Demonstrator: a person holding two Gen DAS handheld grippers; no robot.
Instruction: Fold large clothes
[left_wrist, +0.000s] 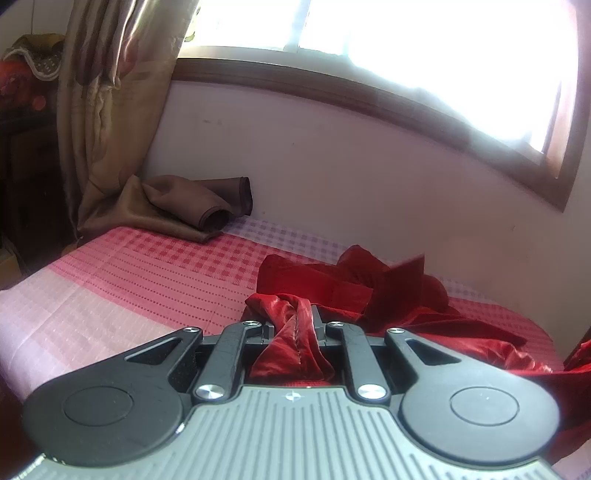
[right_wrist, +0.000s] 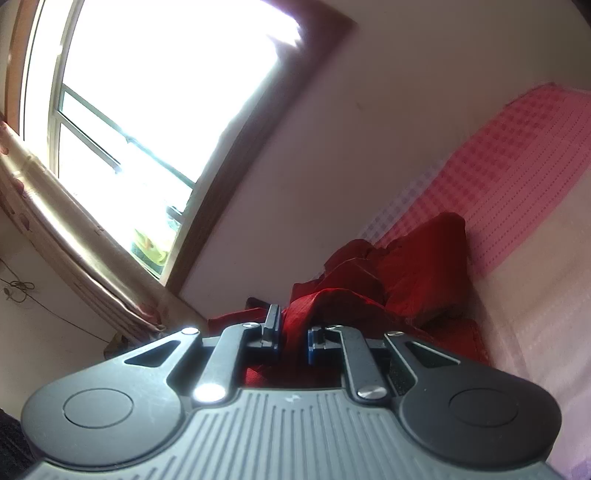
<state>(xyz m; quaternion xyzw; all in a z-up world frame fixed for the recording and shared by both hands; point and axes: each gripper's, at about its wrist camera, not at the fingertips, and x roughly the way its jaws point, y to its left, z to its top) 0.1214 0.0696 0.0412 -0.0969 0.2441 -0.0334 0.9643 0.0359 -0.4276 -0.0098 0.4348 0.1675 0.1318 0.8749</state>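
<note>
Left gripper (left_wrist: 291, 328): clamped on a bunched fold of the shiny red satin garment (left_wrist: 391, 295).
Right gripper (right_wrist: 293, 332): pinching another fold of that garment — cloth between its blue pads.
Garment: heaped just ahead of both grippers on the pink checked bed (left_wrist: 155, 273).

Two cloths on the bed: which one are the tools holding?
The red cloth: both tools, left and right, pinch it. The brown cloth lies untouched by the wall.
</note>
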